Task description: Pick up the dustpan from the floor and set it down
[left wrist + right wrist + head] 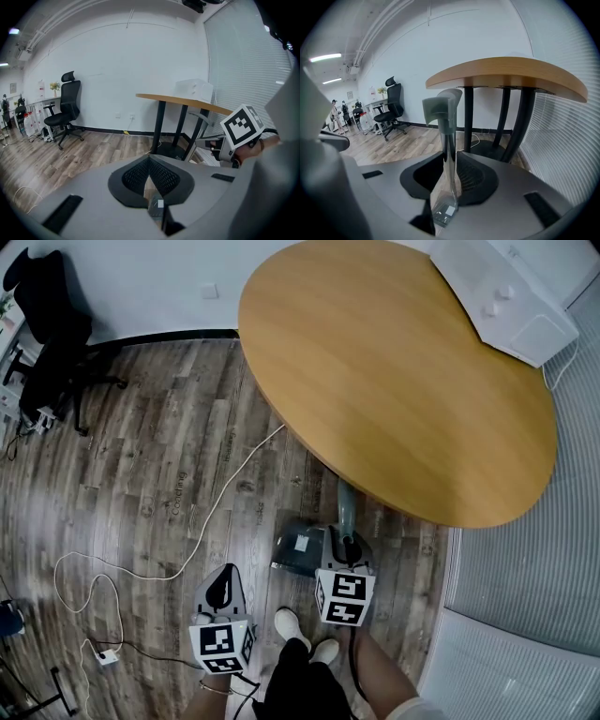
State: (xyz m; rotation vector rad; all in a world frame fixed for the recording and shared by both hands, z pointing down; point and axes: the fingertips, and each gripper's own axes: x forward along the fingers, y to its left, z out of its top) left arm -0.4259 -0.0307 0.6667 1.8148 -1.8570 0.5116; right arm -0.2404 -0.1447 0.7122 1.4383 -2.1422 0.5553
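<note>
Right gripper [348, 546]: my jaws pinch the dustpan [302, 551] handle [448, 136] — upright.
Left gripper [223, 589]: my jaws closed together, empty.
Dustpan: beside the counter [394, 371] rim.

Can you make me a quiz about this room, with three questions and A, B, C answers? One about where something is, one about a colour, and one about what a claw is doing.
1. Where is the dustpan?
A. Low down beside the edge of the table, just ahead of the person's shoes
B. On the seat of the black chair
C. Against the far wall

2. What colour is the table top?
A. White
B. Light brown wood
C. Blue

3. What is the right claw doing?
A. Standing wide open with nothing in it
B. Holding a white cable
C. Closed on the dustpan's handle

Answers:
1 A, the head view shows the grey pan under the table's rim, ahead of the shoes.
2 B, the round top is wood-coloured in every view.
3 C, the right gripper view shows the handle pinched between the pads.
</note>
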